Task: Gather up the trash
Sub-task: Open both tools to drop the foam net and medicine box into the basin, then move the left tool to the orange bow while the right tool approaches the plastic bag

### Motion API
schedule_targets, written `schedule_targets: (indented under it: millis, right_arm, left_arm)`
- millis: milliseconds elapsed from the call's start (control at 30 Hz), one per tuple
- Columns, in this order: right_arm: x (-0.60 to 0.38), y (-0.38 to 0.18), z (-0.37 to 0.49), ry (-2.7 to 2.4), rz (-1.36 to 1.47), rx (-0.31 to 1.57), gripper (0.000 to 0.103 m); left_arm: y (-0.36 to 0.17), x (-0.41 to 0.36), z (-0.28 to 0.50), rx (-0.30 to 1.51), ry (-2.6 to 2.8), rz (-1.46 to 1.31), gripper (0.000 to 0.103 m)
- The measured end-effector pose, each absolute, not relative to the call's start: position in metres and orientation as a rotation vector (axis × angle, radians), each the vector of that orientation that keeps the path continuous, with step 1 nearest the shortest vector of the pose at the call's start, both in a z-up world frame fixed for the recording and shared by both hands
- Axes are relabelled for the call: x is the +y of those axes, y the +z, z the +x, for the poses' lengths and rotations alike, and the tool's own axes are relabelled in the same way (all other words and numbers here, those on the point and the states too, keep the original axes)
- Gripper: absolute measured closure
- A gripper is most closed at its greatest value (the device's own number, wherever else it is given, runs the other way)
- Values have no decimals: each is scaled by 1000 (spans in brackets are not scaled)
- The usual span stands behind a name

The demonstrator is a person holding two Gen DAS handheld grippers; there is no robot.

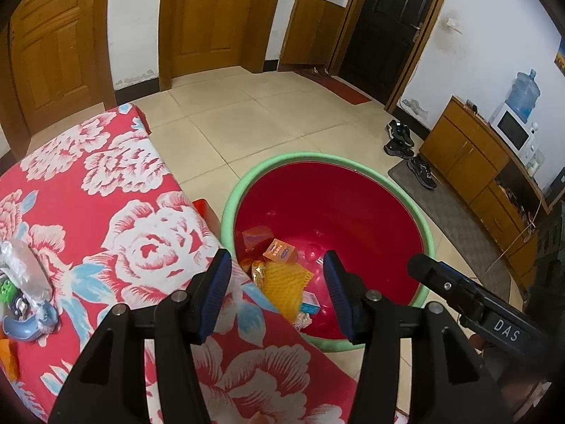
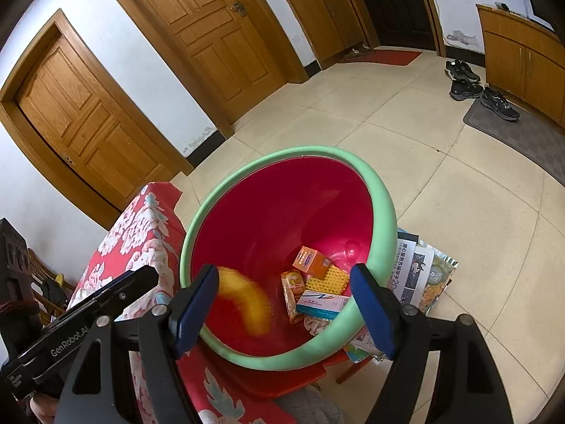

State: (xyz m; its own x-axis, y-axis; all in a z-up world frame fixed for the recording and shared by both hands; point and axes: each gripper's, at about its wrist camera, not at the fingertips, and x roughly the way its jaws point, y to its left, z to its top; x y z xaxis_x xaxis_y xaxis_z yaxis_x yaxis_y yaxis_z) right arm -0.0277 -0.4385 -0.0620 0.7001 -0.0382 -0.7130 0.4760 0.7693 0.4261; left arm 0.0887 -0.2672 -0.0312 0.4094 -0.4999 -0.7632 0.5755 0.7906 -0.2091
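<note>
Tiled floor carries a basin point(image 2: 383, 208) at 12 o'clock of both grippers; left gripper point(image 1: 277, 291) and right gripper point(image 2: 282, 304) gape empty. Three boxes inside.

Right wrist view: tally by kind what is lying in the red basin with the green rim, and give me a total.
Cartons: 2, orange and white-blue
Yellow pieces: 2, a foam net and a blurred one
Orange snack packet: 1
Pale crumpled scrap: 1
Total: 6
</note>
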Motion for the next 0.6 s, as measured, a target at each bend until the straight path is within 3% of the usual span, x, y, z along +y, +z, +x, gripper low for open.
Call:
schedule_targets:
  millis: [600]
  right_arm:
    - [-415, -44, -31, -264, 613, 732, 23]
  left_arm:
    - [-15, -212, 82, 901, -586, 26, 49]
